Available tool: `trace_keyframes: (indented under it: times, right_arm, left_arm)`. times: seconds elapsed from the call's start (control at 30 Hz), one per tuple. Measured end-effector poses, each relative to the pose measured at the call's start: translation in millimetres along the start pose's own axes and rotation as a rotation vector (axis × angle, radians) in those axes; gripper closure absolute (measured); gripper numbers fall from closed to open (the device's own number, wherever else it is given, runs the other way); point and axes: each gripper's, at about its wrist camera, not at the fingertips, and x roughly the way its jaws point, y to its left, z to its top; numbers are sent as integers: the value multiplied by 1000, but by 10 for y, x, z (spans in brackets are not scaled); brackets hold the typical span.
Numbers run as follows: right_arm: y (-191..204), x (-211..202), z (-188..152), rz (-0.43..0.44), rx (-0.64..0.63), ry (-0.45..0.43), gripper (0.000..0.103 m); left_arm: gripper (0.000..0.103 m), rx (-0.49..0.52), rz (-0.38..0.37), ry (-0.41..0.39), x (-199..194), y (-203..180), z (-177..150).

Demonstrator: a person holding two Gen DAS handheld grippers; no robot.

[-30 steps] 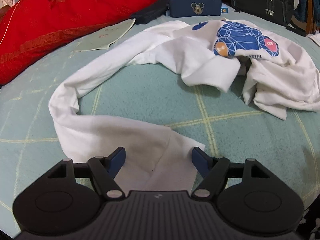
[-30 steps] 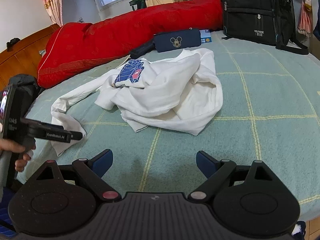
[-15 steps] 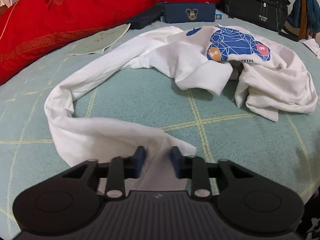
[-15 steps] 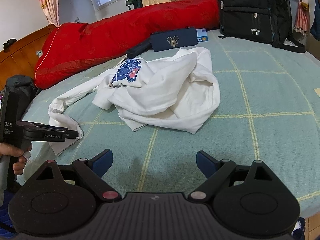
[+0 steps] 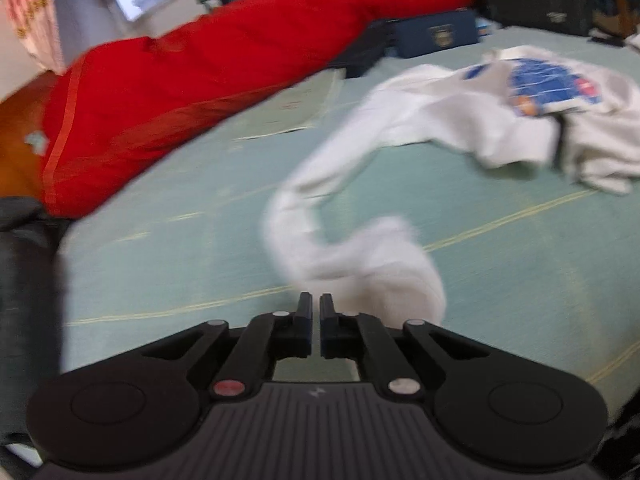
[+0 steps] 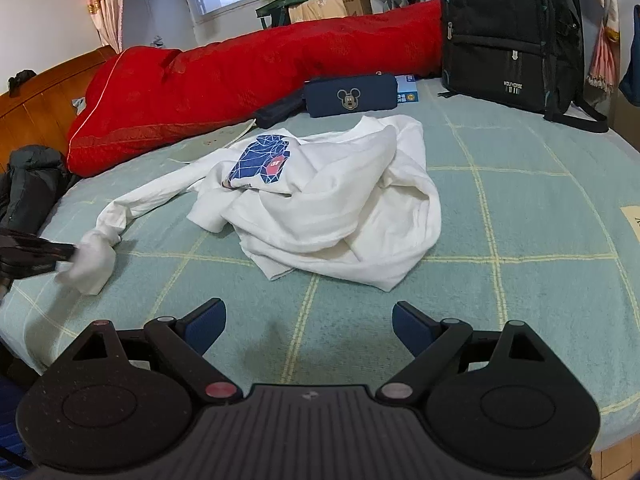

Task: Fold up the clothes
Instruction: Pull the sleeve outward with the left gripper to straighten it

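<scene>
Shirt [image 6: 332, 204] is a white long-sleeve with a blue print, lying crumpled on the green checked bed [image 6: 540, 240], out ahead of the right tool [image 6: 308, 322]. One long sleeve [image 5: 340, 184] trails off toward the left tool [image 5: 315, 312], and its cuff end is bunched up right at that tool's tips. Left tool's jaws are pinched fully together on the cuff, the view's pretty blurry though. Right tool hangs wide open over bare bedspread with nothing in it. Further back there's a red quilt [image 6: 248, 76], a navy pouch [image 6: 350, 96] and a black backpack [image 6: 508, 36].
</scene>
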Motion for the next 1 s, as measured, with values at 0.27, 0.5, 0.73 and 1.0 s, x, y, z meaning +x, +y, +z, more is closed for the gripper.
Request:
trace_keyframes:
  times: [0.27,0.5,0.73,1.0]
  right_arm:
    - [133,84,30,29,-16,16,10]
    - [268,116,12,46,-42,33,10]
    - [222,59,-36,42,-28,30,10]
    - [113,39,-67,56,-5,25,10]
  left_arm:
    - [97,-128,-44,-18,-203,593,-72]
    - [47,-71,-336,-51,-209,39,-127]
    - [46,91,-297,-26,78,-635,-172]
    - [40,90,-331,-47,-93,-693,-207]
